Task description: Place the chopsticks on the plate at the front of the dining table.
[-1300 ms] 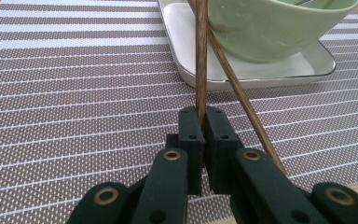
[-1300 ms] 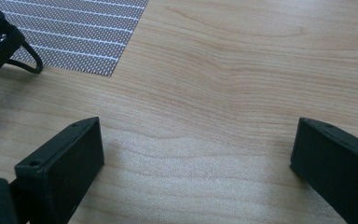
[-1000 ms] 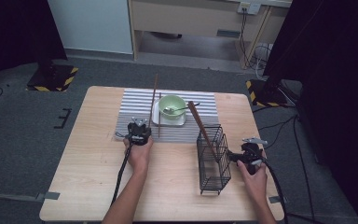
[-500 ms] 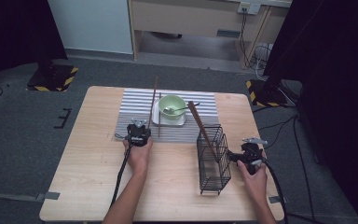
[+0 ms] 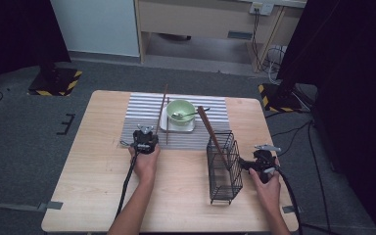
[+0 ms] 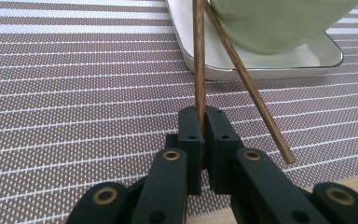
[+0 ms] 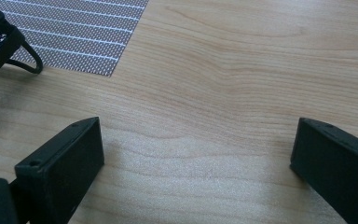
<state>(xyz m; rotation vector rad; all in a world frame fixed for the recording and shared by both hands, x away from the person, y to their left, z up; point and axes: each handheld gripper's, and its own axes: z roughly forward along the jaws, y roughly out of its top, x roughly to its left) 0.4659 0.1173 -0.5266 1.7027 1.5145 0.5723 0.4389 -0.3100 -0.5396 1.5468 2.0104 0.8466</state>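
Observation:
My left gripper (image 6: 200, 122) (image 5: 145, 137) is shut on a brown wooden chopstick (image 6: 198, 51) (image 5: 162, 108) that runs up toward the far side of the striped placemat (image 5: 142, 117). A second chopstick (image 6: 249, 84) lies slanted beside it, its upper part resting on the white square plate (image 6: 270, 63). A pale green bowl (image 5: 181, 111) with a spoon (image 5: 192, 114) in it stands on that plate. My right gripper (image 7: 196, 154) (image 5: 260, 161) stands open over bare wood, just right of the black wire basket (image 5: 223, 166).
A long brown utensil (image 5: 209, 129) leans out of the wire basket toward the bowl. A corner of the basket (image 7: 0, 39) and the placemat's edge (image 7: 74, 37) sit at the upper left in the right gripper view. Light wooden table (image 5: 98, 176); dark floor around.

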